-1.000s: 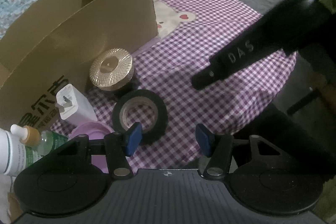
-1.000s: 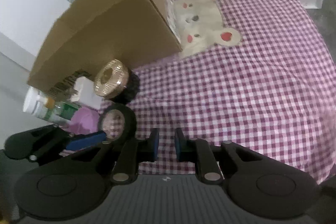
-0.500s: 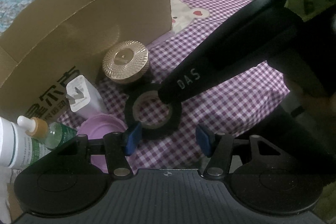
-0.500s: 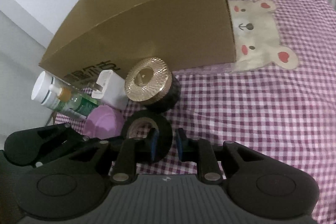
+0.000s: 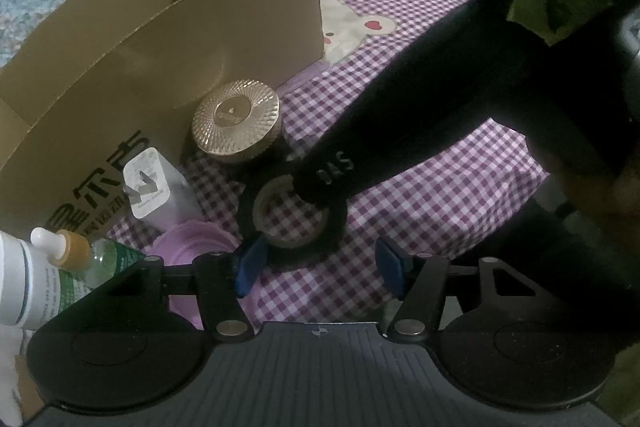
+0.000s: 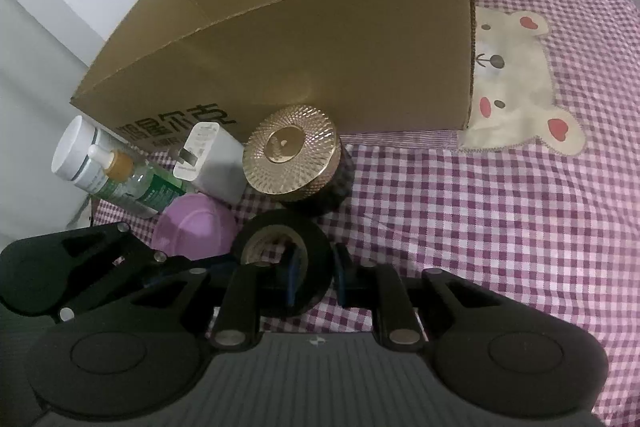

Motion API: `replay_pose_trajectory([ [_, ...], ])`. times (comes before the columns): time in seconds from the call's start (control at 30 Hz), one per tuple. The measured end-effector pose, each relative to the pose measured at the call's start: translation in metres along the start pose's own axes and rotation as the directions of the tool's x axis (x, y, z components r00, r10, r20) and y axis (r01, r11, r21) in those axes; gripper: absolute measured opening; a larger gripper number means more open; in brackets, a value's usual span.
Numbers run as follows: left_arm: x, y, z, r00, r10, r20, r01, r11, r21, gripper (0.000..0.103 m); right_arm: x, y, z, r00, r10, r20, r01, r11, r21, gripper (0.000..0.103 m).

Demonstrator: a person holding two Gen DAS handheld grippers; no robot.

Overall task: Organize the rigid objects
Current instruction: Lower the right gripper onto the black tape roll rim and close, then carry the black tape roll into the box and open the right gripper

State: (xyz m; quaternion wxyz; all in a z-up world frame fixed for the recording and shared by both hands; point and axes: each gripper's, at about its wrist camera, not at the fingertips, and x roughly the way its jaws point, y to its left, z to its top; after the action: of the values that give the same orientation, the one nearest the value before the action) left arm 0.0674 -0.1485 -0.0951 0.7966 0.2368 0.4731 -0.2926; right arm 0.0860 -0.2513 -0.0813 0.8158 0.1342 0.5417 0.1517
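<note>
Tape roll point(image 6: 280, 247) lies flat just in front of the gold-lidded jar point(image 6: 292, 151) — the right gripper point(image 6: 316, 273) is clamped on its near wall, the left gripper point(image 5: 320, 267) parting, empty — so this thin-edge hold could slip when lifted.

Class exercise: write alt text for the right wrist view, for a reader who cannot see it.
The right gripper is shut on the wall of a black tape roll on a purple checked cloth. Behind stand a gold-lidded jar, a white charger and an open cardboard box.
</note>
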Motion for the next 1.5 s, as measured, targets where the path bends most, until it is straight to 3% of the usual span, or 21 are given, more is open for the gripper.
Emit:
replay_pose_trajectory([
  [0.37, -0.004, -0.006, 0.008, 1.0, -0.022, 0.023, 0.021, 0.998, 0.051, 0.06, -0.021, -0.039, -0.018, 0.999, -0.028, 0.037, 0.024, 0.994, 0.11, 0.018],
  [0.6, 0.013, -0.015, 0.019, 0.999, -0.047, -0.019, 0.048, 0.994, 0.099, 0.061, -0.026, -0.053, -0.023, 0.999, -0.005, 0.041, 0.0, 0.99, 0.14, 0.018],
  [0.8, 0.02, -0.015, 0.026, 0.997, -0.078, -0.024, 0.08, 0.992, 0.094, 0.062, -0.025, -0.049, -0.022, 1.0, -0.01, 0.027, 0.007, 0.994, 0.113, 0.02],
  [1.07, 0.024, -0.014, 0.031, 0.995, -0.1, -0.026, 0.102, 0.991, 0.091, 0.071, -0.021, -0.06, -0.022, 0.998, 0.055, 0.016, -0.057, 0.981, 0.187, 0.021],
  [1.2, 0.029, -0.013, 0.034, 0.993, -0.116, -0.025, 0.117, 0.99, 0.076, 0.074, -0.023, -0.056, -0.026, 0.999, 0.042, 0.03, -0.047, 0.983, 0.179, 0.02],
  [1.5, 0.029, -0.01, 0.034, 0.995, -0.103, 0.003, 0.102, 0.994, 0.024, 0.066, -0.02, -0.044, -0.03, 0.998, -0.009, 0.062, 0.001, 0.992, 0.129, 0.019],
])
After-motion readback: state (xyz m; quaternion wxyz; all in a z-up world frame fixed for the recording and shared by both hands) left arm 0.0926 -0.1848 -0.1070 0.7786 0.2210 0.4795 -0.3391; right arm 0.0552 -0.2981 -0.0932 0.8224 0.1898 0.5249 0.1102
